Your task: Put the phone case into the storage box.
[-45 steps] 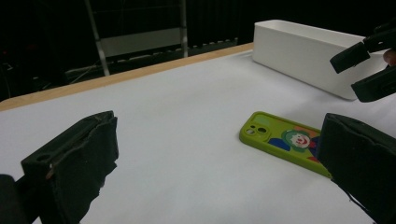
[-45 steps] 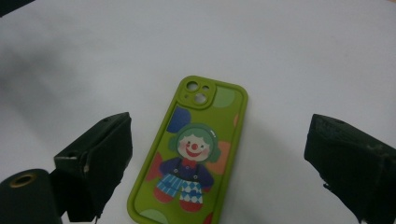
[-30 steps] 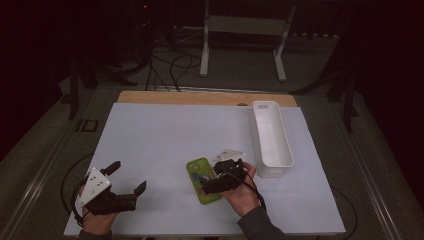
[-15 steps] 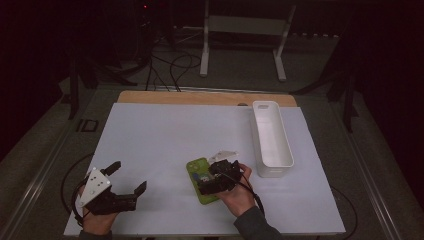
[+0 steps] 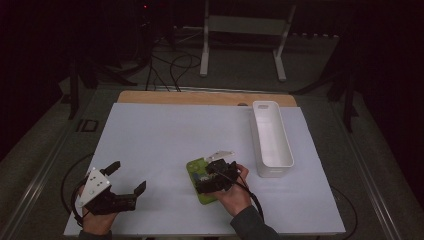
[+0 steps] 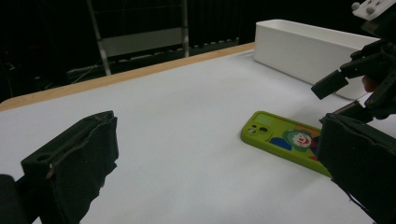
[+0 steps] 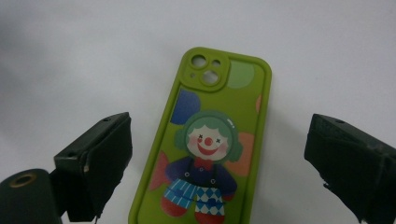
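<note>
Jaws of our right gripper (image 5: 212, 180) stand wide open astride the green phone case (image 7: 210, 144), holding nothing, ready to close.

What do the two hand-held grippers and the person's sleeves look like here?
Both grippers, left and right, are black with two blocky, padded jaws. The left carries a grey three-cornered plate with dark holes. A black cable trails from the right. The right sleeve is dark grey.

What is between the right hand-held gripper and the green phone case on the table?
Nothing visible. The right hand-held gripper hangs directly over the green phone case, its jaws open on either side of it, with only bare white table around. The white bin stands off to the side.
</note>
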The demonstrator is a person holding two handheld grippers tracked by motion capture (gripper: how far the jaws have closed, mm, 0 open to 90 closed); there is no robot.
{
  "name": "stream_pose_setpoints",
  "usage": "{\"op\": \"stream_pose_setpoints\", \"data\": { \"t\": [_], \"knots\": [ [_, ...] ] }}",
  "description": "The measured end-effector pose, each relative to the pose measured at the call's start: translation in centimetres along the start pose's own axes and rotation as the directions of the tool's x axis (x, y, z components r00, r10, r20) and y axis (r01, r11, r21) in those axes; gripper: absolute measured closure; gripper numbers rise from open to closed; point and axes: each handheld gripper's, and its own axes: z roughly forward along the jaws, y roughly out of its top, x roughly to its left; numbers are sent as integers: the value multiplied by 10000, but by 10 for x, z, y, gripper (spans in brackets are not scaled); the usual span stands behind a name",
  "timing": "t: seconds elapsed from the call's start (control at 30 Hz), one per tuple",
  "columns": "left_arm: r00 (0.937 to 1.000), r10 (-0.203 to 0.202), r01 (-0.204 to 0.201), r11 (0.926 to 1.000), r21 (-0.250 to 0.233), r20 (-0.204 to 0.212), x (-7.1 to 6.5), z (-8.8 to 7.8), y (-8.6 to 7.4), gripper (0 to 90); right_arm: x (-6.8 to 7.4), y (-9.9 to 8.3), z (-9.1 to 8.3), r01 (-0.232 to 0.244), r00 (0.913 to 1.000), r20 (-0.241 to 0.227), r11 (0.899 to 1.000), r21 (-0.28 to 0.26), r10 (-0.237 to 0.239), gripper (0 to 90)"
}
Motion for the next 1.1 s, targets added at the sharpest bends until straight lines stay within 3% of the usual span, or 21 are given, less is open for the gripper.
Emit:
{"op": "stream_pose_setpoints", "data": {
  "t": [1.1],
  "knots": [
    [10000,-9,9,10000,-1,-20,0,0,0,0,9,-2,22,-58,9998,-161,9968,801,72,75]
  ]
}}
